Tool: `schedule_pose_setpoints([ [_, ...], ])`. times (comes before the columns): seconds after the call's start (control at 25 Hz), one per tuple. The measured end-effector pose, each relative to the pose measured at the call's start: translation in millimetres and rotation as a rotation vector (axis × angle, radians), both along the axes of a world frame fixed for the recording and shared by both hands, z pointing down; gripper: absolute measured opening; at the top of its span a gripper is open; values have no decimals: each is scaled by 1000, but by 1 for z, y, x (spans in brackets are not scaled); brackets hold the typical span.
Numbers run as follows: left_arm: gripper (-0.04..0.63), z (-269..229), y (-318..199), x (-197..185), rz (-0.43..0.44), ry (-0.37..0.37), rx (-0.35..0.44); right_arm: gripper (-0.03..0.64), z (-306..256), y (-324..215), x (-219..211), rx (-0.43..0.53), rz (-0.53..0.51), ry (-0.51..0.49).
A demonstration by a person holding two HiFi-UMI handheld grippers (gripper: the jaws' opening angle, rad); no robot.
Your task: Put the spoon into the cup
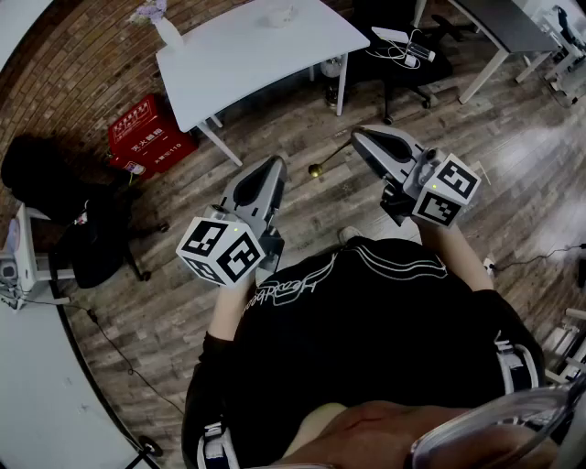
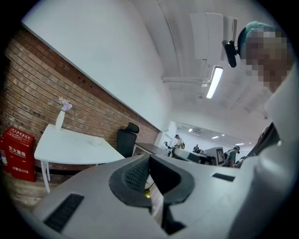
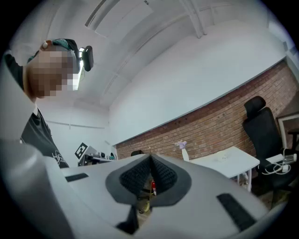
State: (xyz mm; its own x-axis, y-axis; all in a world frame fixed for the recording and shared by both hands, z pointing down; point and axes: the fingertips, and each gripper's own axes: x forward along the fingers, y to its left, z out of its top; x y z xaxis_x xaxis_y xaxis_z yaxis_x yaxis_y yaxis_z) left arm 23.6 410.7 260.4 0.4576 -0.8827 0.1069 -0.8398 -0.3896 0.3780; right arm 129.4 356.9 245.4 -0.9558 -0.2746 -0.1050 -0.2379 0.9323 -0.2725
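Wooden plank flooring (image 1: 513, 137) runs below a brick wall (image 1: 73, 73), with a white rectangular table (image 1: 247, 64), a red box (image 1: 146, 137) and a black office chair (image 1: 82, 229) standing on it. On the table top sit a slim white vase (image 1: 168, 32) and a small white object (image 1: 279, 16), too small to tell whether it is the cup

A person in a black shirt (image 1: 366, 311) stands well back from the table, holding both tools about level at waist height. The left gripper (image 1: 275, 163) has its jaws pressed together at the tips with nothing between them, as the left gripper view (image 2: 149, 158) shows. The right gripper (image 1: 357, 136) is likewise closed and empty (image 3: 150, 154)

A small gold-coloured rod with a round end (image 1: 316, 169), possibly the spoon, appears to lie on the floor ahead of the two grippers and between them. Its thin stem slants toward the right gripper's tip. It shows through the gap under the left jaws (image 2: 147, 193). Neither gripper holds it
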Motion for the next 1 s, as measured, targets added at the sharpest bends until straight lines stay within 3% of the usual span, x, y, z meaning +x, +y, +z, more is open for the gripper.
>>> schedule_pose_setpoints([
  [0.68, 5, -6, 17, -6, 17, -3, 19, -2, -11, 19, -9, 20, 2, 6],
  [1.0, 5, 4, 8, -11, 20, 45, -5, -2, -5, 10, -9, -25, 2, -16],
])
